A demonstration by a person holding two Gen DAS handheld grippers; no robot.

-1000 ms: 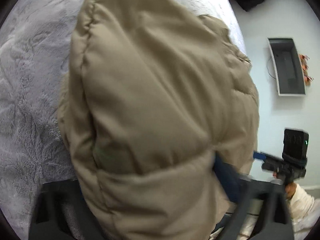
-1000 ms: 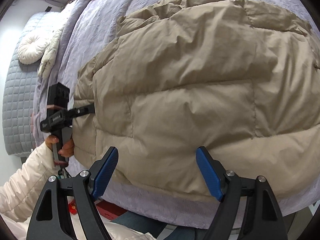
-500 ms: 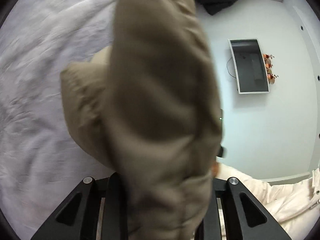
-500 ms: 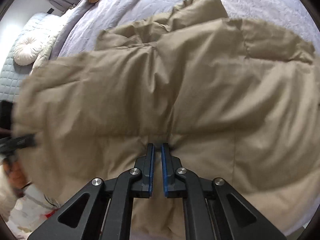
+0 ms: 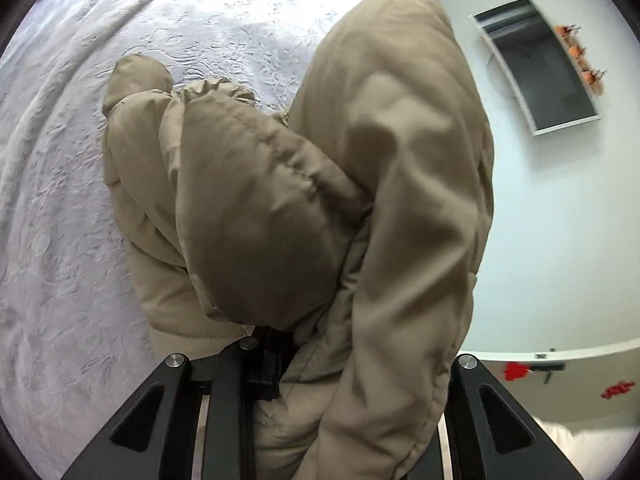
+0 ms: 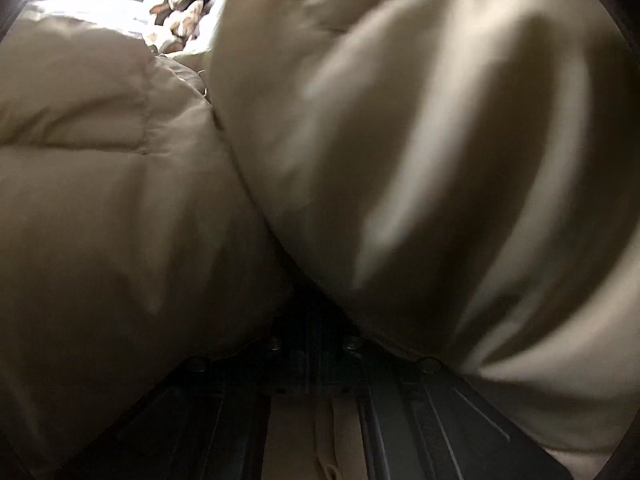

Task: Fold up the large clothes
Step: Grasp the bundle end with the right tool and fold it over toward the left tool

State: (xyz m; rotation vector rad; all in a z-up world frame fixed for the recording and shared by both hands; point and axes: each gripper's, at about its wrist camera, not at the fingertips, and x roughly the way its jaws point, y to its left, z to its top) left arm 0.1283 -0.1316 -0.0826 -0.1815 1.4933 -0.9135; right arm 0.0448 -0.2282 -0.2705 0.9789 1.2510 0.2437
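Observation:
A tan puffer jacket (image 5: 304, 208) hangs bunched in front of my left gripper (image 5: 276, 344), which is shut on its hem and holds it lifted over the white bed (image 5: 72, 240). A sleeve (image 5: 136, 80) droops toward the bed. In the right wrist view the same jacket (image 6: 360, 160) fills nearly the whole frame, blurred and close. My right gripper (image 6: 316, 344) is shut on its fabric, and most of the fingers are hidden by the folds.
The white textured bedspread spreads left and far in the left wrist view. A wall-mounted screen (image 5: 540, 64) hangs on the pale wall to the right. A stuffed toy (image 6: 176, 12) lies on the bed far left in the right wrist view.
Both grippers closed on the jacket's hem and lifted it off the bed. The jacket, which lay flat, now hangs bunched and covers the right camera.

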